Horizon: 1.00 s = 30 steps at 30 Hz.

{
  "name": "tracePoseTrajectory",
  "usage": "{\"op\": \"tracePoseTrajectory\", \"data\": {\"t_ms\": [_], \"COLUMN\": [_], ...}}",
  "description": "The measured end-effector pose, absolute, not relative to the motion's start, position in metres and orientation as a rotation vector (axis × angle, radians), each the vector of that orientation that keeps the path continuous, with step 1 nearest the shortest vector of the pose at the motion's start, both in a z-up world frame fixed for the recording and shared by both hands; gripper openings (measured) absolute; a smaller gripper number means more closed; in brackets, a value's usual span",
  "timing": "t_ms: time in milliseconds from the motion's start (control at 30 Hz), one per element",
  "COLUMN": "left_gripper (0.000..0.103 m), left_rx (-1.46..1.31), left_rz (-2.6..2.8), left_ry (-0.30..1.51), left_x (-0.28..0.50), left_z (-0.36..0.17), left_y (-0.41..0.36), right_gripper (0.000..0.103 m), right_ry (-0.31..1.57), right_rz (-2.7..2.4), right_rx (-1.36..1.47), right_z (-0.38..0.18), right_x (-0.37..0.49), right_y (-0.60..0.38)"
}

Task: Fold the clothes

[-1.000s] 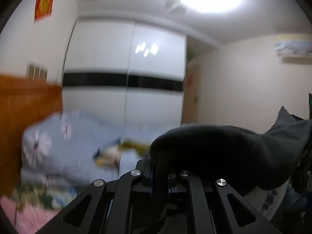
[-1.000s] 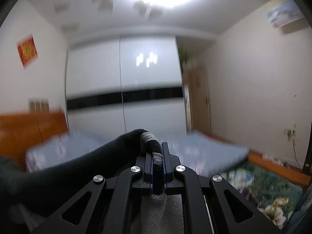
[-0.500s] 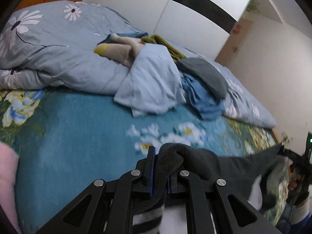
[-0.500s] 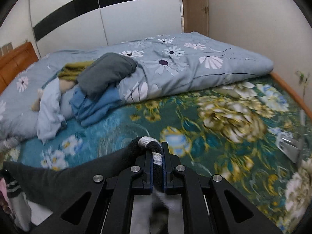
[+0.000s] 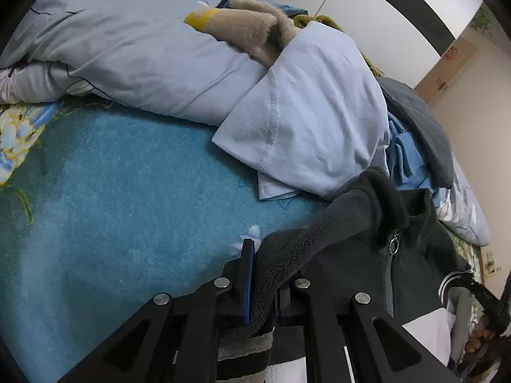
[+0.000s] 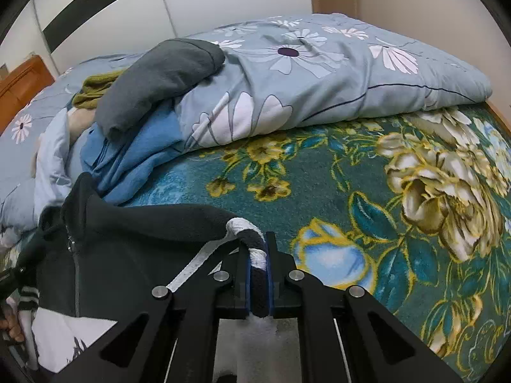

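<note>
Both grippers have dropped from pointing at the ceiling and wardrobe to pointing down at the bed, carrying the jacket with them, and the clothes pile now sits much closer than half a second ago. The bed (image 6: pixel 367 191) carries a teal floral blanket, with a folded grey-blue floral duvet (image 6: pixel 319 73) along its far side. Against the duvet lies the pile: a light blue shirt (image 5: pixel 313 121) in front, a blue garment (image 6: pixel 127 156) beside it, a grey one (image 6: pixel 159 73) on top, an olive one (image 6: pixel 92 91) behind, and a tan fuzzy piece (image 5: pixel 252 28) at the far end. The jacket (image 5: pixel 412 255), dark fleece with a zip and striped trim, hangs spread between the two grippers, low over the blanket, collar toward the pile and nearly at the shirt's edge. The left gripper (image 5: pixel 262 287) is clamped on a bunch of the jacket's fleece at one shoulder; the fabric runs off to the right from it. The right gripper (image 6: pixel 258 281) is clamped on the other shoulder, a black-and-white trimmed fold pinched between its blue pads, the jacket stretching left. A hand (image 5: pixel 479 341) shows at the left view's lower right edge.
</note>
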State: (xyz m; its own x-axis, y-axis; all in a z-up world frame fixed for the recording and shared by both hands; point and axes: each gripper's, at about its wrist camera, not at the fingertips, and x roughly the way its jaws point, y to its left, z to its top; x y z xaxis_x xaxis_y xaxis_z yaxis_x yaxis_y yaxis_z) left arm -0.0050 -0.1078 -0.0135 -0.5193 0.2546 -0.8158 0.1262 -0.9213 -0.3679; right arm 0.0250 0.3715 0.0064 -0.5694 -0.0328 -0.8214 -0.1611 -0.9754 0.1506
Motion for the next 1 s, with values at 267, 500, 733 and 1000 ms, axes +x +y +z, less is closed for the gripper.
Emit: {"op": "tracePoseTrajectory", "data": {"t_ms": [267,500,733,1000], "left_gripper": [0.032,0.061,0.062,0.062], "left_rx": [-1.450,-1.245,-1.283,-1.332], "left_rz": [2.674,2.826,2.707,2.697], "left_ry": [-0.500,-0.262,-0.263,-0.306], "left_x": [0.027,0.105,0.161,0.202], "left_z": [0.023,0.056,0.050,0.047], "left_y": [-0.102,-0.082,-0.040,-0.028], "right_gripper": [0.036,0.044,0.050,0.061], "right_ry": [0.280,0.333,0.266,0.215], "right_rz": [2.793,2.832,2.965,3.076], "right_rx": [-1.322,-1.354,-1.376,-1.324], "right_z": [0.047,0.035,0.012,0.024], "right_x": [0.065,0.162,0.254,0.304], "right_y": [0.387,0.419,0.412,0.415]}}
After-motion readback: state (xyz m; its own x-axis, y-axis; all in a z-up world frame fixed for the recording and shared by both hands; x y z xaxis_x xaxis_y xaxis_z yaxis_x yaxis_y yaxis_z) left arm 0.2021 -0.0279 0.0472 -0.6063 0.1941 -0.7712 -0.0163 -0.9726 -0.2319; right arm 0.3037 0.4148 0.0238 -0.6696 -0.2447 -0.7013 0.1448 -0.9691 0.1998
